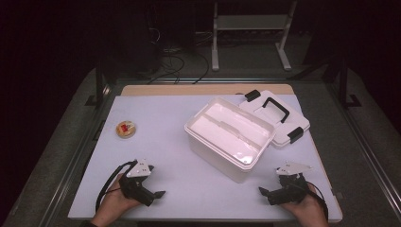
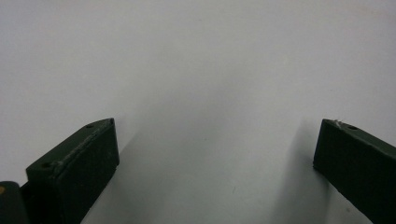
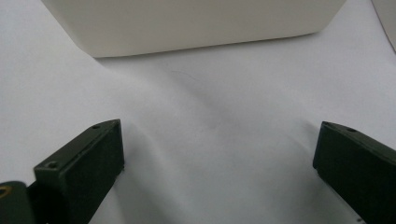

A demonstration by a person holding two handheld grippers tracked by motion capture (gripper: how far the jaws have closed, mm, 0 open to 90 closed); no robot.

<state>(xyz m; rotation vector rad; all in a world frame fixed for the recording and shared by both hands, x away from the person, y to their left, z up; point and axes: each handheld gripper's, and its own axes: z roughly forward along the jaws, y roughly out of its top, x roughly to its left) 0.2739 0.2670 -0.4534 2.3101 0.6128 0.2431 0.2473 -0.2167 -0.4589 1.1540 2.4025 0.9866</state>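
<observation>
**What my table carries**

My table (image 1: 156,142), topped in white, carries an open white storage box (image 1: 229,137) right of centre. I see its lid (image 1: 276,116) lying flat just behind it, and a small round dish (image 1: 126,129) well apart on the left.

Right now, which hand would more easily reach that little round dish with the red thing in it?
Probably the left. The round dish sits on the table's left side, ahead of the left tongs, which are open and empty. The right tongs would have to cross past the white storage box.
</observation>
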